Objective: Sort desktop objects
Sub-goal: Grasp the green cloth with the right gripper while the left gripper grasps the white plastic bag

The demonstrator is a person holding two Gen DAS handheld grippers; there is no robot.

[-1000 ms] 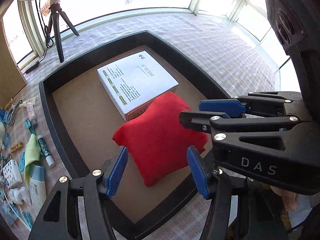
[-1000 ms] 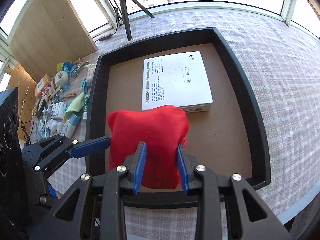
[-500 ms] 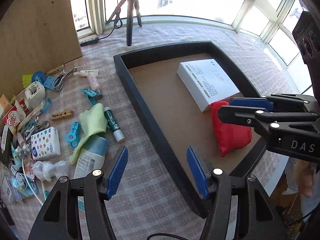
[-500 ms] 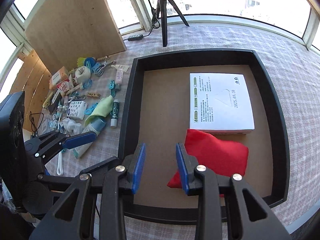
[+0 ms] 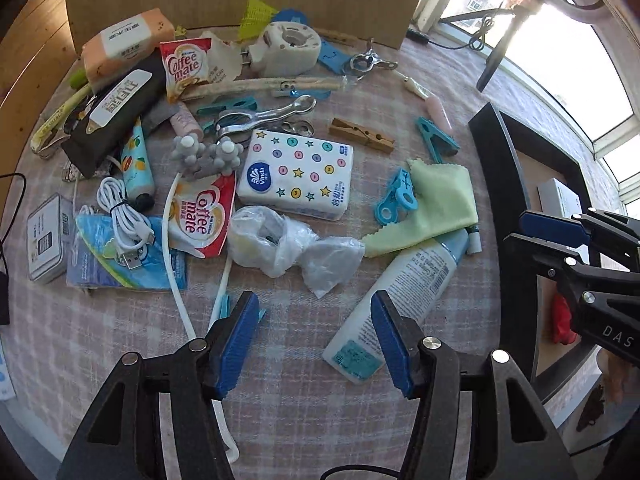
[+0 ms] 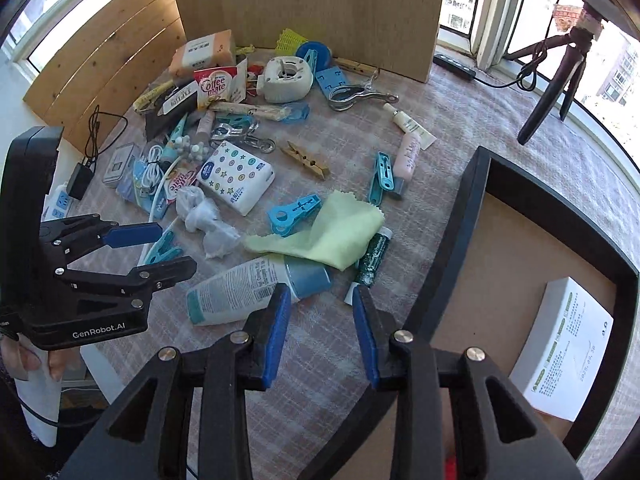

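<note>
Blue-padded fingers of the left gripper (image 5: 314, 340) are seen spread apart, nothing between them, above the checked cloth (image 5: 304, 392) of the table. Just ahead of them lie a crumpled clear plastic bag (image 5: 288, 246) and a white-and-blue tube (image 5: 396, 304); the tube's cap end is partly covered by a pale green cloth (image 5: 436, 208). A star-patterned tissue pack (image 5: 296, 174) and a wooden clothespin (image 5: 362, 135) are noted farther back among the clutter.

Right gripper (image 6: 320, 334) is likewise released and empty, held over the cloth beside the left wall of the black tray (image 6: 452, 248). A white box (image 6: 564, 354) rests inside the tray. A sliver of the red bag (image 5: 562, 320) is visible in the tray behind the right gripper in the left wrist view.
</note>
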